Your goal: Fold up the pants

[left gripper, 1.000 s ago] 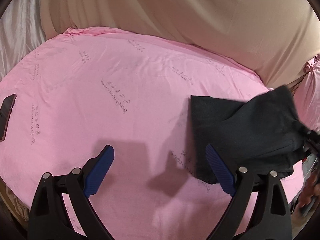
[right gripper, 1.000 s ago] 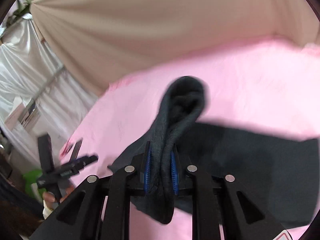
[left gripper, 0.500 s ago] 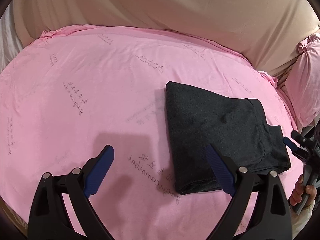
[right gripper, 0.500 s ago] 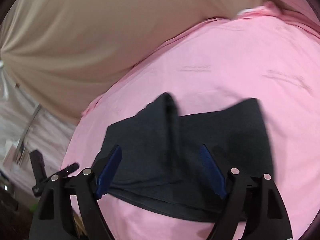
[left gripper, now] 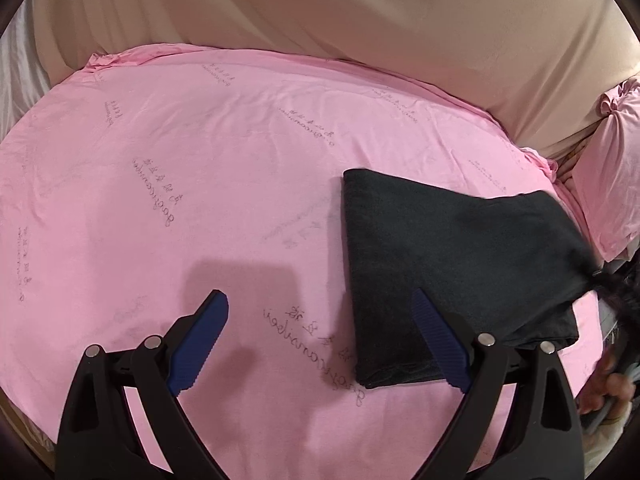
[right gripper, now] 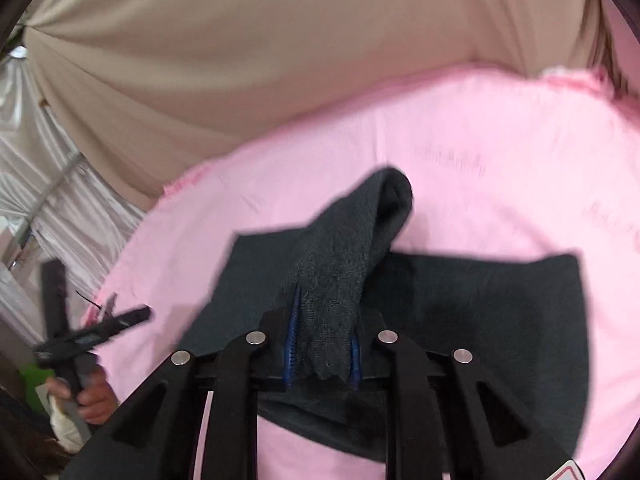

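Observation:
Dark grey pants [left gripper: 452, 264] lie folded on the pink bed sheet [left gripper: 200, 200], at the right in the left wrist view. My left gripper [left gripper: 320, 340] is open and empty, hovering over the sheet just left of the pants' near corner. My right gripper [right gripper: 324, 344] is shut on a bunched edge of the pants [right gripper: 344, 264] and lifts it above the rest of the cloth. In the left wrist view the right gripper is only a blur at the pants' right edge [left gripper: 612, 292].
A beige draped cloth [left gripper: 360, 20] rises behind the bed. A pink pillow [left gripper: 612, 168] lies at the far right. In the right wrist view the left gripper [right gripper: 80, 336] and the hand holding it show at the left, with white curtains [right gripper: 48, 208] behind.
The right gripper was shut on the pants, opened half a second ago with the cloth lying flat, and is now shut on an edge again and lifting it. The left gripper stayed open.

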Action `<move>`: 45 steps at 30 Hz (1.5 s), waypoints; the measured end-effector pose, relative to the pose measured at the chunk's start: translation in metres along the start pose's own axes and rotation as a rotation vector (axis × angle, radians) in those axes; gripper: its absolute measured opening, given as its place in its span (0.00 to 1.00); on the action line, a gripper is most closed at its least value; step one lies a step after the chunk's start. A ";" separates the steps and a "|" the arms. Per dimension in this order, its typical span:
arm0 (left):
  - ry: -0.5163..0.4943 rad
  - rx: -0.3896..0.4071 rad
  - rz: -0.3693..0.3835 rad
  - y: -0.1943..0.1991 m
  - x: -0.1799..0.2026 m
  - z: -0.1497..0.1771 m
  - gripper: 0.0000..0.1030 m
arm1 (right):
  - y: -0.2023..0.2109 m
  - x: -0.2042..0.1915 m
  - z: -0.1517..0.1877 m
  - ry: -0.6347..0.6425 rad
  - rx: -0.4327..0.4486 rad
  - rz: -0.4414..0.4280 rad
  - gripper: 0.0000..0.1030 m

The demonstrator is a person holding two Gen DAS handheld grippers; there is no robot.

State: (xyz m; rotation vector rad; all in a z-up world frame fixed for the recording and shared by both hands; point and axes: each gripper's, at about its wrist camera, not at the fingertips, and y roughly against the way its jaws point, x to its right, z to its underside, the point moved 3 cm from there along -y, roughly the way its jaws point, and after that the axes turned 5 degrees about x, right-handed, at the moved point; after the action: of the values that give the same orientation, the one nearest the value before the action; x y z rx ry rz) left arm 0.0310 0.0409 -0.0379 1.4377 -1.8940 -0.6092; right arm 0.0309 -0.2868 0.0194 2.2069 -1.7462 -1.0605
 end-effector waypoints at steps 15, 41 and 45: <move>-0.038 -0.137 0.176 -0.056 0.061 0.016 0.88 | 0.033 0.106 0.042 -0.153 0.001 0.257 0.69; -0.017 -0.034 0.190 -0.006 0.002 -0.024 0.09 | -0.027 0.019 0.030 -0.160 -0.106 -0.067 0.28; -0.018 -0.133 0.041 -0.031 -0.044 0.011 0.17 | -0.069 0.033 0.076 -0.153 -0.215 0.062 0.45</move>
State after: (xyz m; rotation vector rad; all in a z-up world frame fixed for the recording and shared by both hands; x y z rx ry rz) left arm 0.0497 0.0743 -0.0773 1.3094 -1.8561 -0.7169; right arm 0.0443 -0.2709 -0.0864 1.9780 -1.6564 -1.3633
